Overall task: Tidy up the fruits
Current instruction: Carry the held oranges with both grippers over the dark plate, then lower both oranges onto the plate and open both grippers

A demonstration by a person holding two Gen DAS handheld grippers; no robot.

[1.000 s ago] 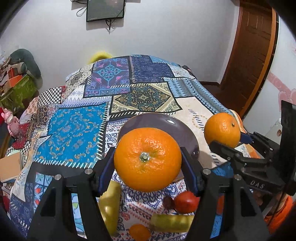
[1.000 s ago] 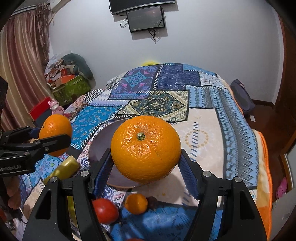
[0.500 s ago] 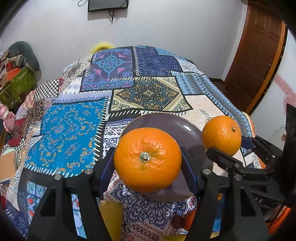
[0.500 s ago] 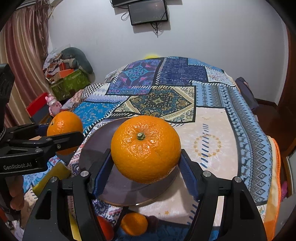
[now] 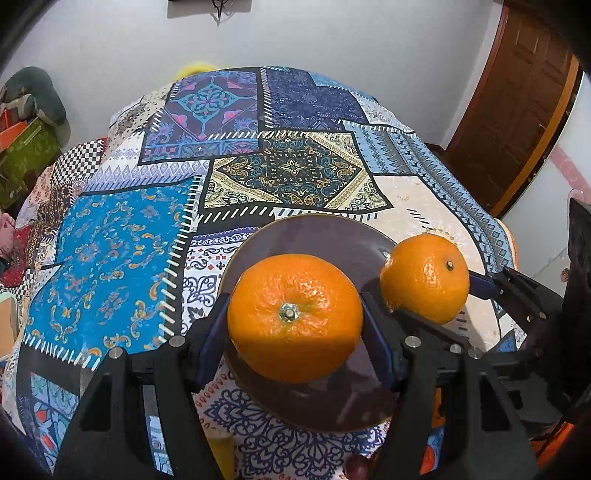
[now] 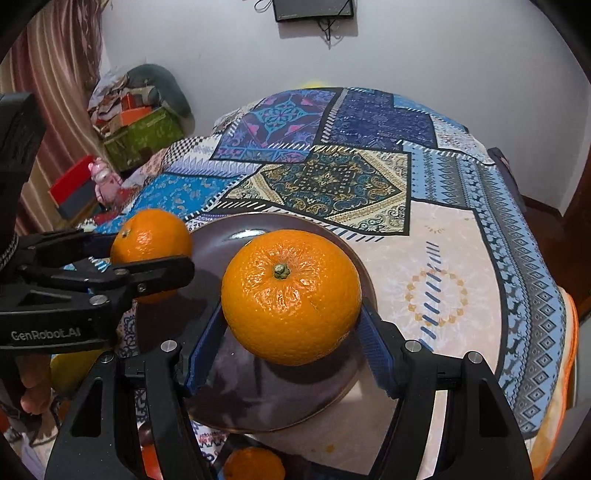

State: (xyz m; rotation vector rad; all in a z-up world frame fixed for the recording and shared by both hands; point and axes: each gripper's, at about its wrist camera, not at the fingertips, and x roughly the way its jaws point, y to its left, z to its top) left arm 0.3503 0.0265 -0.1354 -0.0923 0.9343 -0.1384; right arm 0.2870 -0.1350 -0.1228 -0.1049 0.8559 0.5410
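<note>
Nearest, a small orange fruit lies on the patchwork bedspread just before the plate. Above the dark round plate, the left gripper clamps a round orange between its blue pads, stem facing back. To its right, the right gripper grips a second round orange over the same plate. Farther off, a wall screen hangs on the white wall.
</note>
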